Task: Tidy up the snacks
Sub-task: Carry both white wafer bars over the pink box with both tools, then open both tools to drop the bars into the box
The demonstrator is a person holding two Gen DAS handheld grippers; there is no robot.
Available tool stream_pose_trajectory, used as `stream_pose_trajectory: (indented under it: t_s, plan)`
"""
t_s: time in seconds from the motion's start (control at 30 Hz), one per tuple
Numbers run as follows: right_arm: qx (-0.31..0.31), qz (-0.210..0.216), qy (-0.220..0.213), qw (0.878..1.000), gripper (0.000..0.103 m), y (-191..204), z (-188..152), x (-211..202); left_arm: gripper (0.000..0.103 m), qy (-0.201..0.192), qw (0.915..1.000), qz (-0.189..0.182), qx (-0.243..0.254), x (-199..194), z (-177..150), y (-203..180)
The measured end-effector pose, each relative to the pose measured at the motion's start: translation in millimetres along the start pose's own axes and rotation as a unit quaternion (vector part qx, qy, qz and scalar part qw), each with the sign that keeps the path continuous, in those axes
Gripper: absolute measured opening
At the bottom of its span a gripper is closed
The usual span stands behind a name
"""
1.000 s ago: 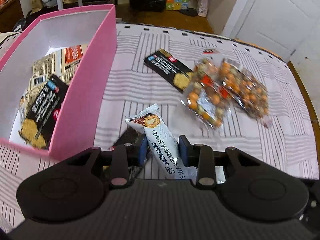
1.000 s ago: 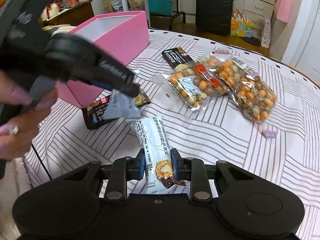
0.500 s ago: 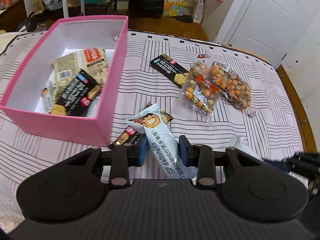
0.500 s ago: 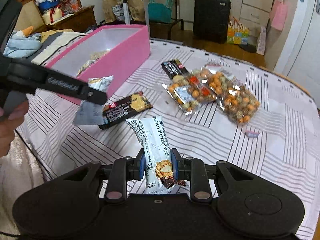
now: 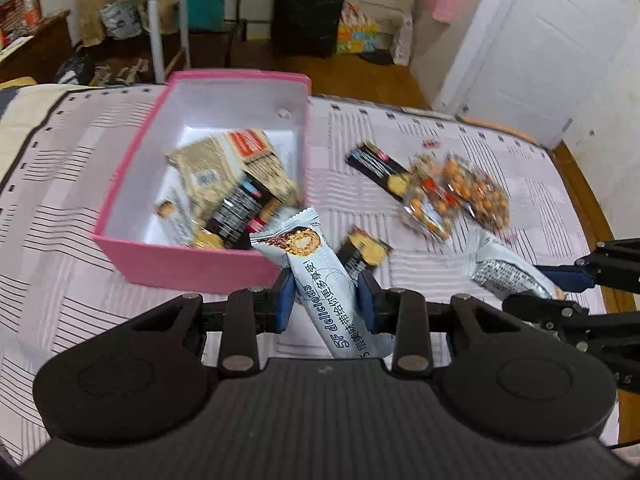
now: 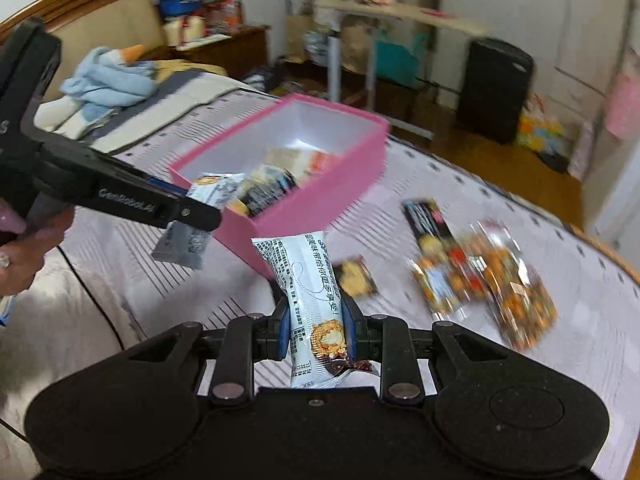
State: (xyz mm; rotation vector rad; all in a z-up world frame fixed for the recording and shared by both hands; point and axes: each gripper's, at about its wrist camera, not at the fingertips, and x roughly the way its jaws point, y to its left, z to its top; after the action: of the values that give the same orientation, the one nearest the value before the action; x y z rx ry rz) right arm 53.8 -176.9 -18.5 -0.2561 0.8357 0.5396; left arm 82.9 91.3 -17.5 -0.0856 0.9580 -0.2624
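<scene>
My left gripper (image 5: 325, 296) is shut on a white-blue snack bar (image 5: 320, 276) and holds it in the air near the pink box (image 5: 188, 264), which holds several snack packets. My right gripper (image 6: 314, 326) is shut on a second white-blue snack bar (image 6: 310, 288), also lifted above the bed. The left gripper with its bar also shows in the right wrist view (image 6: 192, 212), close to the pink box (image 6: 320, 200). The right gripper and its bar appear at the right edge of the left wrist view (image 5: 560, 280).
On the striped bedspread lie a black cracker packet (image 5: 378, 168), two clear bags of mixed nuts (image 5: 456, 196), and a small black packet (image 5: 362, 252) by the box corner. Folded blue cloth (image 6: 108, 80) lies at the headboard. A suitcase (image 5: 308, 8) and a door stand beyond the bed.
Both grippers have risen and pulled back with their bars. The box and bed look farther away and lower. The right gripper has come closer to the left one's side.
</scene>
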Motion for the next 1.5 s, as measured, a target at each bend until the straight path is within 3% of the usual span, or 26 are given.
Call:
stream_pose_trajectory:
  t_s: [0.3,0.5,0.77,0.9,0.97,1.0,1.03,1.1,1.3,1.5]
  plan:
    - [-0.051,0.041,-0.050,0.997,0.030,21,73,61,0.033,-0.021,0.9974,0.043,-0.054,12,30,51]
    - [-0.046,0.052,-0.040,0.997,0.030,18,109,119,0.033,-0.015,0.9937,0.079,-0.078,45,50,83]
    - [-0.051,0.070,-0.026,0.996,0.030,25,131,178,0.033,0.008,0.9887,0.103,-0.108,96,64,116]
    - [-0.063,0.054,-0.020,0.996,0.030,29,130,201,0.033,0.025,0.9869,0.107,-0.118,115,62,126]
    - [-0.069,0.046,-0.025,0.996,0.033,29,129,209,0.035,0.031,0.9864,0.107,-0.121,123,62,130]
    - [-0.073,0.038,-0.029,0.996,0.039,30,128,212,0.035,0.033,0.9855,0.111,-0.124,126,63,132]
    - [-0.075,0.028,-0.029,0.996,0.051,29,128,213,0.037,0.034,0.9847,0.116,-0.126,128,63,133]
    - [-0.065,0.020,-0.033,0.997,0.056,24,126,208,0.041,0.031,0.9843,0.122,-0.124,125,62,133]
    - [-0.003,0.038,-0.076,0.996,0.057,1,116,154,0.043,0.026,0.9891,0.091,-0.113,96,59,124]
    - [0.047,0.048,-0.103,0.992,0.057,-18,98,94,0.043,-0.002,0.9959,0.062,-0.065,55,58,96]
